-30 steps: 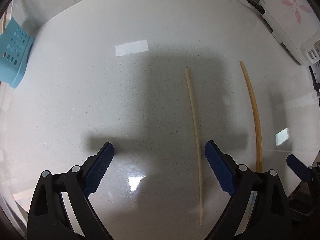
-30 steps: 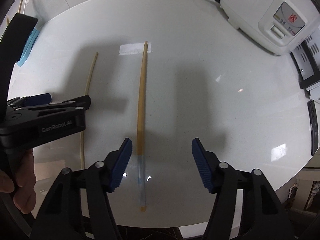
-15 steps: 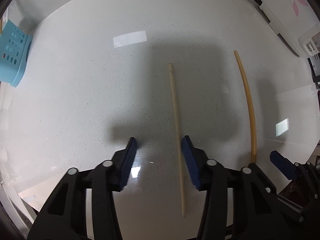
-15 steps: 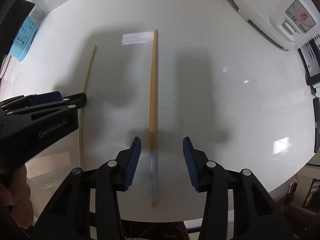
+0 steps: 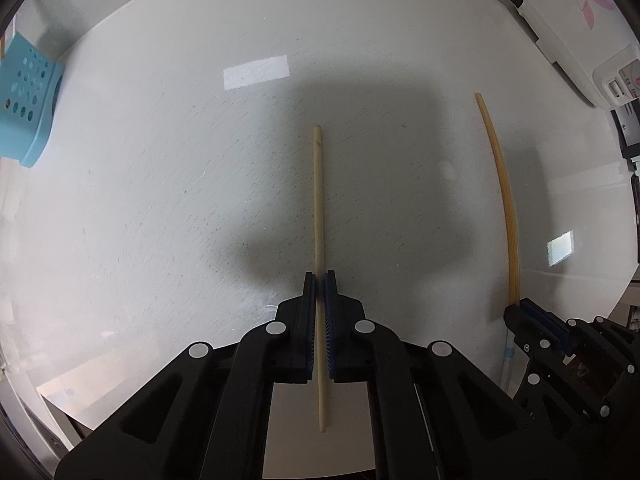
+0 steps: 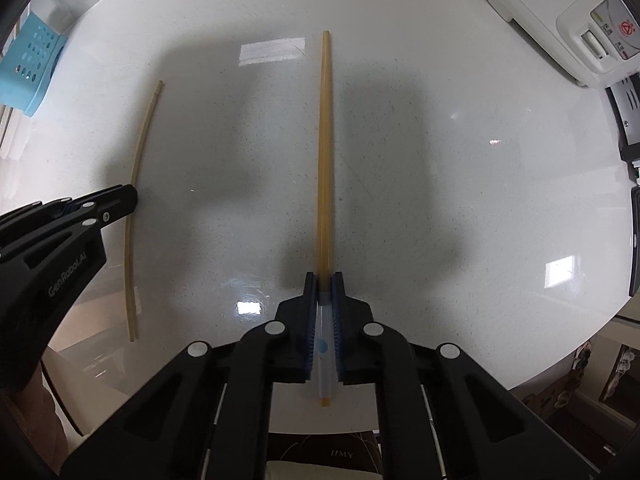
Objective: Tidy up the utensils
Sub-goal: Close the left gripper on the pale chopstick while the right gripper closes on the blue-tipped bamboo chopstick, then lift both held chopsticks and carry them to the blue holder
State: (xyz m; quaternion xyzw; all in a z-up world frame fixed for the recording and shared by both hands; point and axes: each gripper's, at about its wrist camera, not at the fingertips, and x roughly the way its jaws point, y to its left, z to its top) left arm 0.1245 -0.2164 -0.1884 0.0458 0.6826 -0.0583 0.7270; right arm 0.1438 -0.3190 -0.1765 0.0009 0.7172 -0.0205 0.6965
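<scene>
A pale wooden chopstick [image 5: 318, 200] lies on the white table, pointing away. My left gripper [image 5: 319, 278] is shut on its near part. It also shows in the right wrist view [image 6: 138, 184], with the left gripper [image 6: 120, 200] beside it. An amber chopstick pair with a clear sleeve at the near end [image 6: 325, 152] lies to the right. My right gripper [image 6: 325, 278] is shut on it where the sleeve begins. The amber pair [image 5: 502, 184] and right gripper [image 5: 520, 308] show at the right of the left wrist view.
A blue perforated holder [image 5: 24, 116] lies at the far left edge, also in the right wrist view [image 6: 30, 68]. A white rice cooker [image 6: 560, 12] stands at the far right, with dark devices [image 6: 628, 128] below it. The table's front edge [image 6: 560, 364] is close.
Both grippers moved forward and sideways over the chopsticks and closed. The left went from wide open to shut on the pale chopstick, the right to shut on the amber pair.
</scene>
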